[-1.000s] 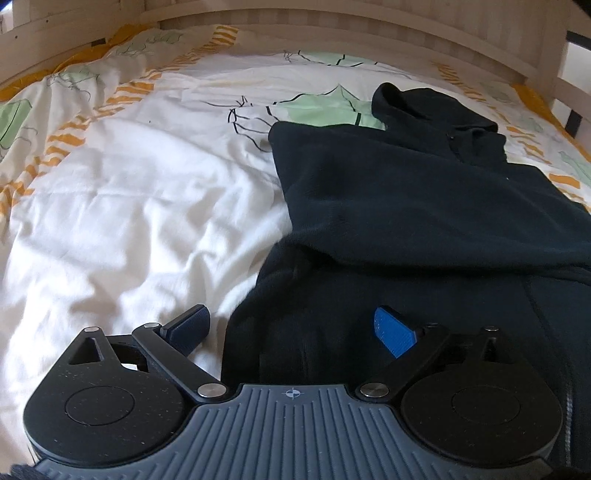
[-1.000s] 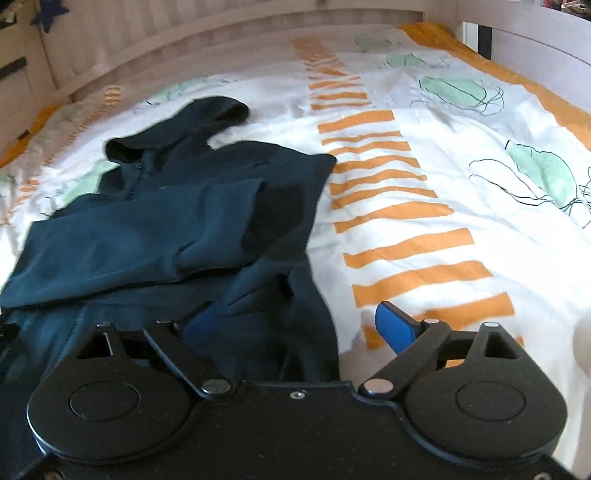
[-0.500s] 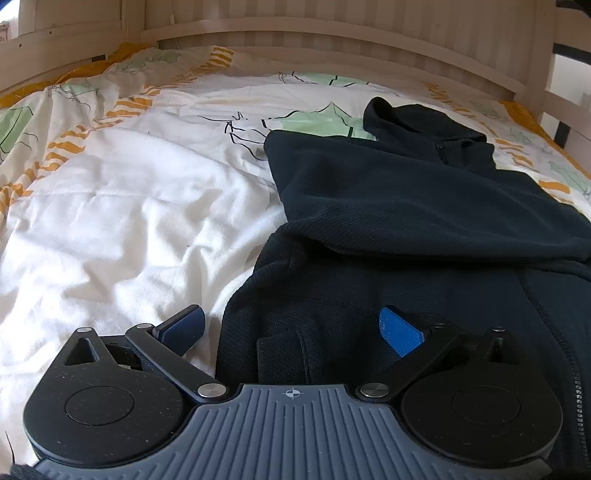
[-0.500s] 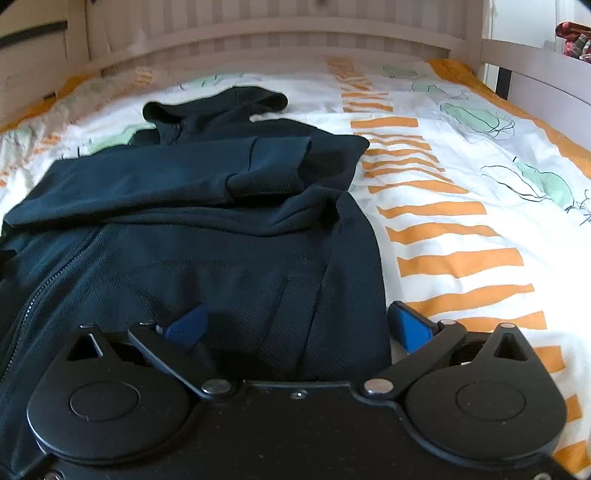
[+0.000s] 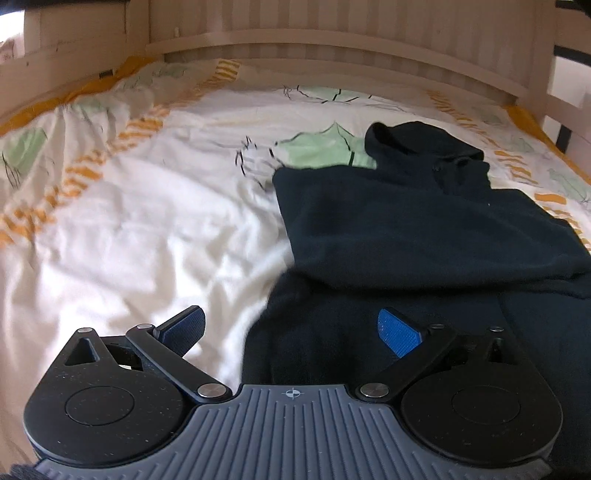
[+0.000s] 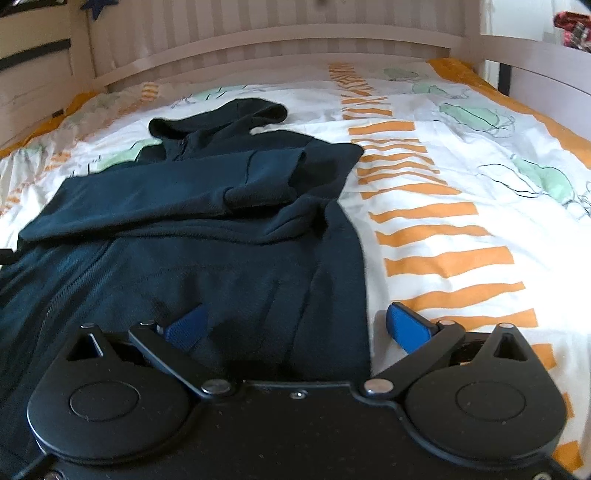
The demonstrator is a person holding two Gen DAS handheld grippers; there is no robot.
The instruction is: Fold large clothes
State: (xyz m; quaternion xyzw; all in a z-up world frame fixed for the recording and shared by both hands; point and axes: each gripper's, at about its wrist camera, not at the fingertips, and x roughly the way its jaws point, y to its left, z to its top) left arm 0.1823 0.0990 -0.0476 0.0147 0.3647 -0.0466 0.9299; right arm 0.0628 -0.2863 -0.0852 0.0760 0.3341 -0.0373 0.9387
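Hoodie: the dark hoodie (image 5: 424, 229) (image 6: 207, 229) fills centre frame, its hem between my fingers.
Left hand-held gripper (image 5: 291, 328): spread.
Right hand-held gripper (image 6: 295, 325): spread.
Around: patterned duvet (image 6: 461, 206), slatted headboard (image 5: 332, 44) at top.

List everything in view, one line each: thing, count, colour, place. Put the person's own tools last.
hoodie: one, dark navy, lying flat on the bed, hood toward the headboard, sleeves folded across the chest
duvet: one, white with orange stripes and green leaf prints, covering the bed
bed frame: one, pale wood, slatted headboard and side rails around the bed
left tongs: one, black with blue pads, open, straddling the hoodie's left bottom edge
right tongs: one, black with blue pads, open, straddling the hoodie's right bottom edge
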